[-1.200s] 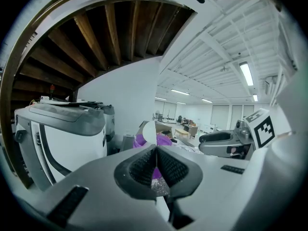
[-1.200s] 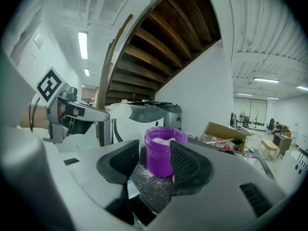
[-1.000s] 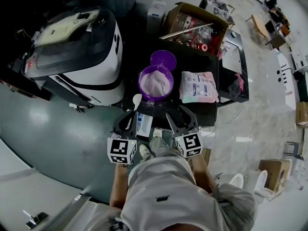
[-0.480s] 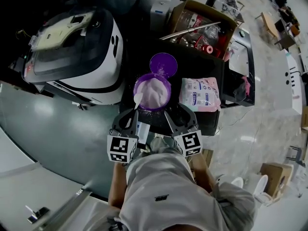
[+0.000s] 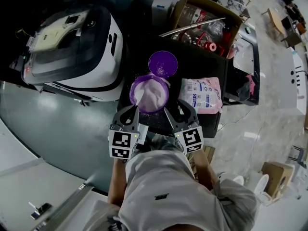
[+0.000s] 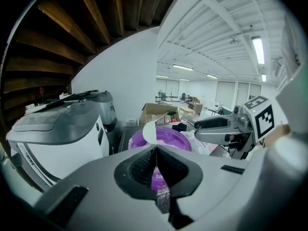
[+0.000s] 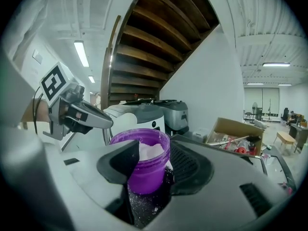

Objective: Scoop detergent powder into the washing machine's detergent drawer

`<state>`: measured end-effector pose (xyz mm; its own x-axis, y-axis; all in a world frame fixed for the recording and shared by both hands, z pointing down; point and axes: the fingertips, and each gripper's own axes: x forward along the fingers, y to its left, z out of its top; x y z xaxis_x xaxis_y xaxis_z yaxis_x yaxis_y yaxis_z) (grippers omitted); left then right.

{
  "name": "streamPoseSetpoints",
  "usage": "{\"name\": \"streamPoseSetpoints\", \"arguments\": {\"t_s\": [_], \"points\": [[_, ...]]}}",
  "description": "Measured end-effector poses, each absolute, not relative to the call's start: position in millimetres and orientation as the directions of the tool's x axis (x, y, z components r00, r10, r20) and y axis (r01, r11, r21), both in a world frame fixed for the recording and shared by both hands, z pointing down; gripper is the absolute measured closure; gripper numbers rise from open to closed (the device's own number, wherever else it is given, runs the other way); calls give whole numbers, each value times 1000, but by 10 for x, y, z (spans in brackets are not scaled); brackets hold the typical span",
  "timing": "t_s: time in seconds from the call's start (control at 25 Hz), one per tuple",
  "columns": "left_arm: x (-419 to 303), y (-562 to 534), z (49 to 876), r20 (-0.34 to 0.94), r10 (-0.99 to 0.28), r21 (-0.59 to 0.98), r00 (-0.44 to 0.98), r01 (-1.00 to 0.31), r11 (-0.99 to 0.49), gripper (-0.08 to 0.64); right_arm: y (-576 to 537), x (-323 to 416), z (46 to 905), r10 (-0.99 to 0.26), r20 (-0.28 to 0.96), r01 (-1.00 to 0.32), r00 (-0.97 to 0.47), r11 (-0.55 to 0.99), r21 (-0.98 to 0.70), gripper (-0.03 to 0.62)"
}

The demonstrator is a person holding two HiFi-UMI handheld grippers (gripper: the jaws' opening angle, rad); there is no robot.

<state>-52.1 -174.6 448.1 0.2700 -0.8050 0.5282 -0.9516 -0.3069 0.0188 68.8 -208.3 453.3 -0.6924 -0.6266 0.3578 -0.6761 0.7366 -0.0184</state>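
Note:
A purple tub [image 5: 150, 93] full of white powder stands on the black table [image 5: 202, 59], with its purple lid [image 5: 162, 63] lying just behind it. My left gripper [image 5: 132, 110] is shut on the handle of a white spoon [image 5: 137, 98], and the spoon's bowl reaches the tub's near-left rim. In the left gripper view the spoon [image 6: 149, 131] rises in front of the tub [image 6: 166, 138]. My right gripper [image 5: 179, 110] is open at the tub's near-right side. In its own view the tub [image 7: 147, 170] stands between the jaws. The white washing machine [image 5: 72, 47] is at the left.
A pink and white detergent bag [image 5: 201, 94] lies right of the tub. An open cardboard box [image 5: 202, 20] of bottles sits at the table's back. Spilled powder speckles the table near the tub [image 7: 144, 211]. The person's legs fill the lower middle of the head view.
Both grippers have moved forward to the tub. The spoon's bowl went from the table in front of the tub to its rim.

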Motion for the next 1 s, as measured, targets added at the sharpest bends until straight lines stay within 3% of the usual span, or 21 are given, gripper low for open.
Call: {"name": "streamPoseSetpoints", "arguments": {"t_s": [0.4,1.0], "points": [[-533,-2033,4723,650,-679,67,342,-915,-397,543,-2190,731,4635,-688,376,-746,-621,666,-12,393],[-483,-2212,5037,791,-510,75,337,-881,-466,543,-2277,743,4703,-715,390,-784,-580,619,-30,393]]}}
